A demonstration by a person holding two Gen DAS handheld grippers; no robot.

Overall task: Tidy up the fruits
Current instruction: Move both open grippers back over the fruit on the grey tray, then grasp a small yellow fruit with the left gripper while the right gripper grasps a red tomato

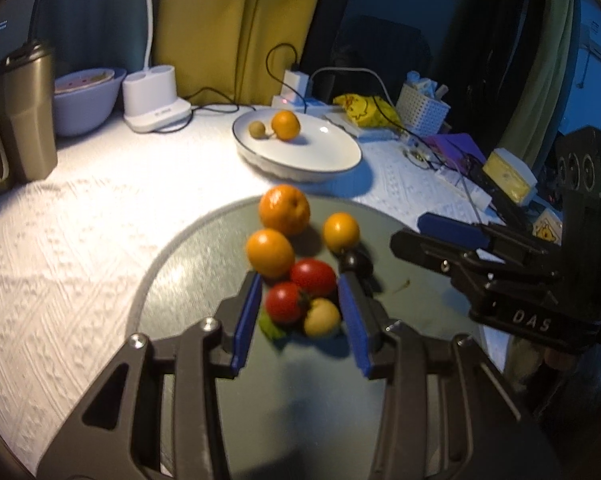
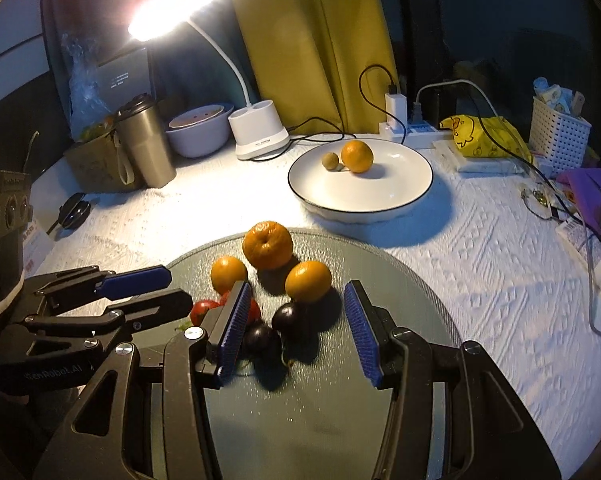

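Fruit crowded at the middle of the round grey mat [image 2: 400, 280]: three oranges [image 2: 267, 245] at the back, two tomatoes [image 1: 312, 277], two dark plums [image 2: 290, 317] and a small yellow fruit [image 1: 321, 317] in front. Little gap between them. Open mat on the near side and the right. Free cloth between mat and white plate [image 2: 380, 196]. Much bare room on the plate's right half; one orange [image 2: 356, 156] and a small brown fruit [image 2: 330, 160] at its back left. Lamp base [image 2: 260, 136], steel cup [image 2: 145, 146] and cables [image 2: 500, 136] along the far edge.
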